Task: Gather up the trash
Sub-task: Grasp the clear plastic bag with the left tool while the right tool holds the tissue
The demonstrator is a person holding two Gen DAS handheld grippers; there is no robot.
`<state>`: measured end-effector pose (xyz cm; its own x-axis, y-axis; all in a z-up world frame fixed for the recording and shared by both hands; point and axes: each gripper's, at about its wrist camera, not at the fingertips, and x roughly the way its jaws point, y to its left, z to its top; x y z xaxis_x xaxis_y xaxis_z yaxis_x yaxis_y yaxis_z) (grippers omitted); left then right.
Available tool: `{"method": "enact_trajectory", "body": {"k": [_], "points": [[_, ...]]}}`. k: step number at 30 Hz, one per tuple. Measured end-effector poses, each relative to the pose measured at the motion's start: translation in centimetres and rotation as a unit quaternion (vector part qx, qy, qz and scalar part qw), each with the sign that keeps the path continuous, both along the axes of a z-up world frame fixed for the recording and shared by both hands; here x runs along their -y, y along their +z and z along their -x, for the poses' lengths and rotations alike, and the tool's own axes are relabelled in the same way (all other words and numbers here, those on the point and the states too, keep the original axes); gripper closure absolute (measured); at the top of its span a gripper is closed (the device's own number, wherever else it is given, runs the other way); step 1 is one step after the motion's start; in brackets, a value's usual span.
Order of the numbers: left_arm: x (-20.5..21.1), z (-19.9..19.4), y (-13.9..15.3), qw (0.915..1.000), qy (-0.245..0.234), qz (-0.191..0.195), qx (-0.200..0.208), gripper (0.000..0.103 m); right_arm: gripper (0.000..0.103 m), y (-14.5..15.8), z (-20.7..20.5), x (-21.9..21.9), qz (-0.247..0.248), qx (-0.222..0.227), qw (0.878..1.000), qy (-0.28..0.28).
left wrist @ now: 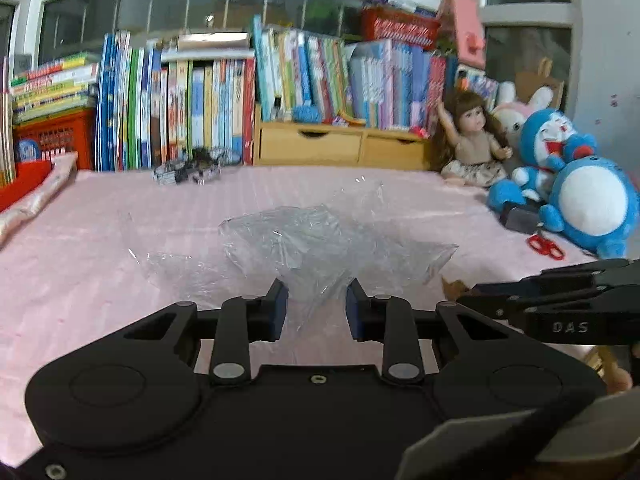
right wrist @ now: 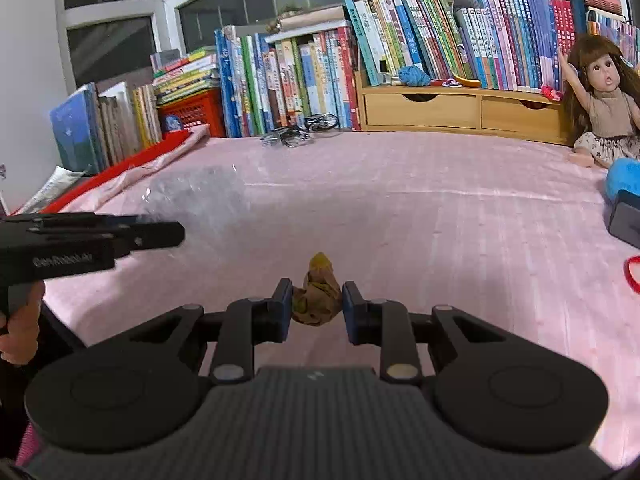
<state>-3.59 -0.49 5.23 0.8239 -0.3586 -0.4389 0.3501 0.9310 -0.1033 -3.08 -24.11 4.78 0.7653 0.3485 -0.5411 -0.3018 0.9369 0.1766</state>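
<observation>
A crumpled clear plastic bag [left wrist: 320, 240] lies on the pink cloth [left wrist: 100, 240]. My left gripper [left wrist: 317, 304] stands open low over its near end, and a fold of film hangs in the gap between the blue pads. In the right wrist view the bag [right wrist: 200, 196] is a hazy patch beside the left gripper [right wrist: 176, 232]. My right gripper [right wrist: 316, 308] is shut on a crumpled brown and yellow wad [right wrist: 318, 296], which touches both pads and sticks out ahead of them. The right gripper [left wrist: 468, 298] reaches in from the right, a brown scrap [left wrist: 454, 286] at its tip.
Books [left wrist: 200, 104] and a wooden drawer unit [left wrist: 340, 144] line the far edge. A doll [left wrist: 476, 136] and blue plush toys [left wrist: 592, 204] sit at the right, with red scissors [left wrist: 546, 246] in front. A small bicycle model [left wrist: 188, 170] lies at the back. A hand [right wrist: 20, 332] holds the left gripper.
</observation>
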Motion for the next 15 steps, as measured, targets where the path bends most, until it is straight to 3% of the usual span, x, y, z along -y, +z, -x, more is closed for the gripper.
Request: {"method": "enact_trajectory", "body": {"k": [7, 15], "points": [[-2.5, 5.4, 1.1, 0.999, -0.035, 0.013, -0.023, 0.075, 0.072, 0.5, 4.3, -0.5, -0.025, -0.004, 0.999, 0.026], [-4.5, 11.6, -0.6, 0.9964, -0.055, -0.012, -0.064, 0.075, 0.071, -0.6, 9.1, -1.2, -0.02, -0.029, 0.998, 0.048]]}}
